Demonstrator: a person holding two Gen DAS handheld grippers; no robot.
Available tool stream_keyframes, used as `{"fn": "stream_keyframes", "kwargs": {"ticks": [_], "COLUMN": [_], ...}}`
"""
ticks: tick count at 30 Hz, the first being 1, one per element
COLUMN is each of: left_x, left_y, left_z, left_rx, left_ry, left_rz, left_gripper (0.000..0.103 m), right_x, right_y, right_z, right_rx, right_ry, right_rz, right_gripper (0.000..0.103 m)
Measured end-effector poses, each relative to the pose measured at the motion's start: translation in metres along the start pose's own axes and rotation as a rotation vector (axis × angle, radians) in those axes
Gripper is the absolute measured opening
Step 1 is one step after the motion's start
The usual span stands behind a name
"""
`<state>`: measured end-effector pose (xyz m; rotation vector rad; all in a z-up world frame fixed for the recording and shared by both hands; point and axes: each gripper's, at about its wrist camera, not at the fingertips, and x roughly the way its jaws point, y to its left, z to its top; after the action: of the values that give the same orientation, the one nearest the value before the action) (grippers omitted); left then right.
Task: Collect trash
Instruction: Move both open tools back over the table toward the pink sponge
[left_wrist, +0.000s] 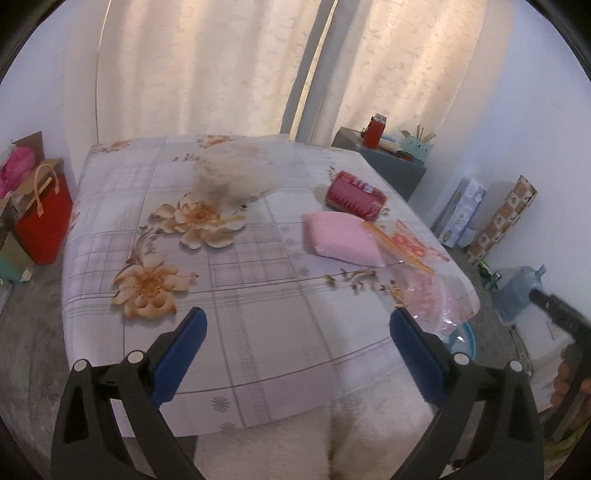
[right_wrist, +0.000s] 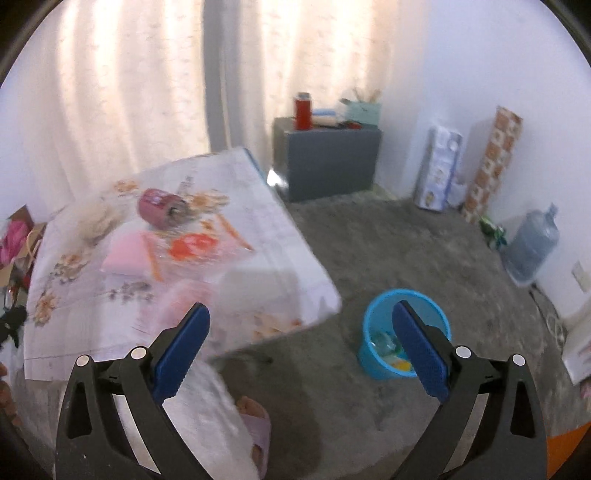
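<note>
On the floral tablecloth (left_wrist: 236, 266) lie a red cylindrical pack (left_wrist: 355, 195), a pink soft pack (left_wrist: 341, 240), a clear wrapper with red and orange print (left_wrist: 406, 243), a crumpled clear pink bag (left_wrist: 439, 299) at the right edge and a pale fluffy lump (left_wrist: 232, 173). My left gripper (left_wrist: 297, 325) is open and empty above the near table edge. My right gripper (right_wrist: 301, 325) is open and empty, held over the floor between the table corner and a blue bin (right_wrist: 404, 334) with trash in it. The red pack (right_wrist: 159, 206), pink pack (right_wrist: 125, 254) and wrapper (right_wrist: 199, 245) look blurred in the right wrist view.
A grey cabinet (right_wrist: 327, 158) with a red flask (right_wrist: 303, 110) stands by the curtain. A water jug (right_wrist: 532, 245), tall boxes (right_wrist: 439, 168) and a patterned roll (right_wrist: 493, 162) line the right wall. A red bag (left_wrist: 44, 214) stands left of the table. A sandalled foot (right_wrist: 255, 417) is on the floor.
</note>
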<state>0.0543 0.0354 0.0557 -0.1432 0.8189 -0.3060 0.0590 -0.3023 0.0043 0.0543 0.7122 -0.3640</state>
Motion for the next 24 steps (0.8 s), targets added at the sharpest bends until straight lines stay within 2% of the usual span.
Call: {"fn": "stream_keyframes", "kwargs": {"ticks": [4,7,9,15,20,24], "left_x": [0.004,0.008,0.01,0.016,0.027,0.03], "left_y": [0.011,0.019,0.026,0.041,0.05,0.049], "left_z": [-0.004,-0.005,-0.007,-0.013,-0.01,-0.007], "left_rx": [0.009,-0.014,-0.037,-0.067,-0.103,-0.095], "left_ry": [-0.001,-0.003,-0.002,0.005,0.02,-0.001], "left_rz": [-0.01,-0.039,-0.06,-0.113,-0.16,-0.211], "left_gripper": [0.097,0.097,0.097,0.097,0.097,0.097], "right_x": [-0.003,-0.002,-0.002,0.007,0.014,0.019], "right_y": [0.027,0.04,0.047,0.052,0.057,0.063], "right_z": [0.013,0.025,0.029,0.039,0.038,0.036], "right_rx": [-0.016,0.024,0.061,0.128,0.132,0.128], "right_ry": [-0.046,-0.062,-0.061,0.004,0.06,0.089], "right_rz": [0.059,0.198,0.257,0.32,0.373,0.393], "right_gripper": [0.095,0.095,0.095,0.095,0.095,0.095]}}
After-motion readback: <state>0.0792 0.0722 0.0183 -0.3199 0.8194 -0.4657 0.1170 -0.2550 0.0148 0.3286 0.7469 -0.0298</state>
